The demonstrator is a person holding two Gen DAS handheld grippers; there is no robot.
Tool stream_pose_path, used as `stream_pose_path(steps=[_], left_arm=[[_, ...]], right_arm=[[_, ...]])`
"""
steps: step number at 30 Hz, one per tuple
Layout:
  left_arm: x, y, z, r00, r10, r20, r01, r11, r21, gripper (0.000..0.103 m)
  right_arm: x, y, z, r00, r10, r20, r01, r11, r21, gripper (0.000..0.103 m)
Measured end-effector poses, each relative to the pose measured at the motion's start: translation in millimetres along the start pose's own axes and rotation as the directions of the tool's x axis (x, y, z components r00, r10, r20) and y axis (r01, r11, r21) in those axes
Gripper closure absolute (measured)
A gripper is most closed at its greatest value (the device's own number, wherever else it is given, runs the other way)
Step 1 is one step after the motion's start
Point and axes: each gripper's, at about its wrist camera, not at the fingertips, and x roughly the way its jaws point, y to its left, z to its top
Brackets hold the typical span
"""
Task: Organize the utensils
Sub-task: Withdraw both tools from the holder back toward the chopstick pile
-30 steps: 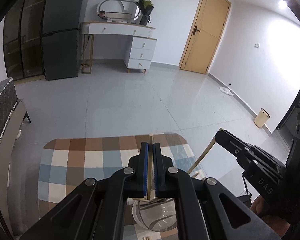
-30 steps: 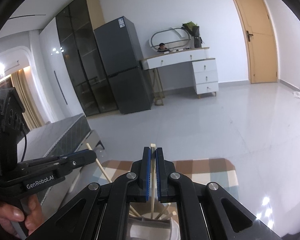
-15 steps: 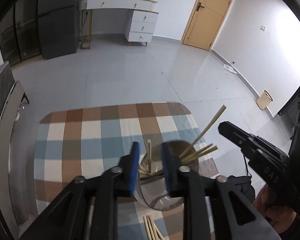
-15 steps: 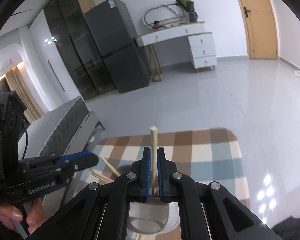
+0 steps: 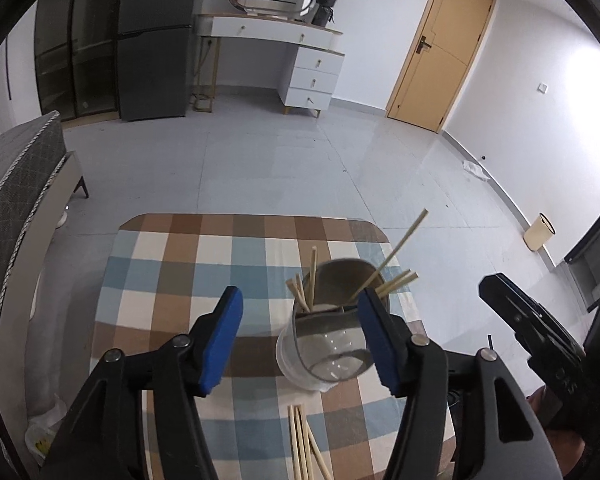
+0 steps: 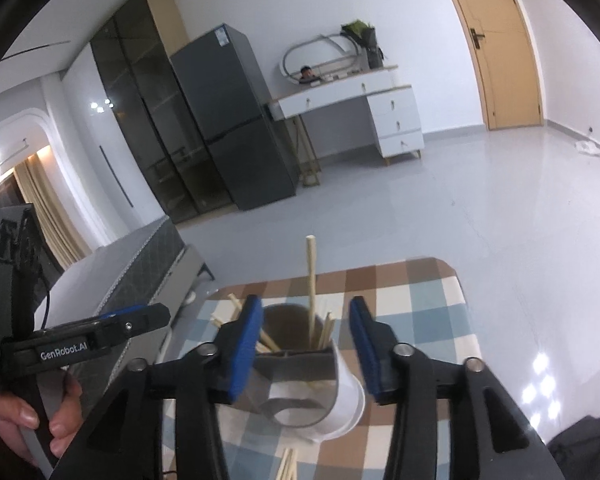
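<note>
A grey and white utensil holder (image 5: 320,352) stands on the chequered table (image 5: 160,280) with several wooden chopsticks (image 5: 396,248) leaning in it. My left gripper (image 5: 298,336) hovers just above and in front of it; its jaws are opening and the pads press on nothing. My right gripper (image 6: 304,348) is over the same holder (image 6: 296,376), jaws opening too, with an upright chopstick (image 6: 311,280) standing free beyond them. Each view catches the other tool: the right gripper (image 5: 496,296) and the left gripper (image 6: 156,316). Loose chopsticks (image 5: 300,448) lie on the cloth nearer me.
A grey bed (image 5: 12,184) runs along the table's left side. Across the tiled floor stand a dark fridge (image 5: 152,40), a white dressing table (image 5: 300,56) and a wooden door (image 5: 440,52). A small bin (image 5: 540,232) sits by the right wall.
Both grippers were shut on a chopstick each; both have opened and let them go into the holder. Both have drawn back, so the holder and more of the table show.
</note>
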Motion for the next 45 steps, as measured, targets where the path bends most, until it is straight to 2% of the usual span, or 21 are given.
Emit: stream_pose_path(steps=[4, 8, 12, 16, 23, 27, 30, 33, 36, 45], left_arm=[[-14, -2, -12, 0.999, 0.031, 0.019, -0.031, 0.999, 0.013, 0.047], [-31, -6, -26, 0.995, 0.081, 0.061, -0.084, 0.995, 0.047, 0.047], [-44, -5, -38, 0.990, 0.089, 0.106, -0.093, 0.995, 0.037, 0.046], [-57, -1, -50, 0.984, 0.100, 0.147, -0.104, 0.994, 0.018, 0.036], [-65, 9, -67, 0.974, 0.121, 0.189, -0.121, 0.993, -0.011, 0.030], [-71, 14, -79, 0.966, 0.136, 0.222, -0.134, 0.991, -0.024, 0.024], [-72, 16, -85, 0.957, 0.150, 0.248, -0.150, 0.989, -0.019, 0.019], [-70, 18, -94, 0.952, 0.154, 0.266, -0.155, 0.988, -0.016, 0.013], [-62, 21, -103, 0.946, 0.170, 0.275, -0.173, 0.985, -0.015, 0.011], [-31, 34, -124, 0.955, 0.186, 0.231, -0.182, 0.983, -0.037, 0.011]], right_arm=[[-21, 8, -12, 0.999, 0.013, 0.041, -0.013, 1.000, 0.003, 0.038], [-36, 14, -22, 0.997, 0.024, 0.069, -0.023, 1.000, -0.006, 0.033], [-49, 21, -34, 0.995, 0.026, 0.092, -0.023, 0.999, -0.035, 0.031], [-56, 27, -44, 0.995, 0.027, 0.097, -0.022, 0.999, -0.050, 0.029], [-64, 37, -68, 0.994, 0.016, 0.110, -0.008, 0.998, -0.069, 0.025], [-69, 45, -84, 0.992, -0.001, 0.128, 0.014, 0.995, -0.096, 0.020], [-72, 46, -97, 0.990, 0.012, 0.139, 0.001, 0.995, -0.096, 0.018], [-68, 43, -111, 0.993, -0.007, 0.116, 0.016, 0.997, -0.081, 0.015], [-65, 46, -115, 0.995, -0.006, 0.102, 0.016, 0.995, -0.097, 0.015], [-42, 46, -134, 0.999, -0.025, 0.026, 0.028, 0.993, -0.117, 0.015]])
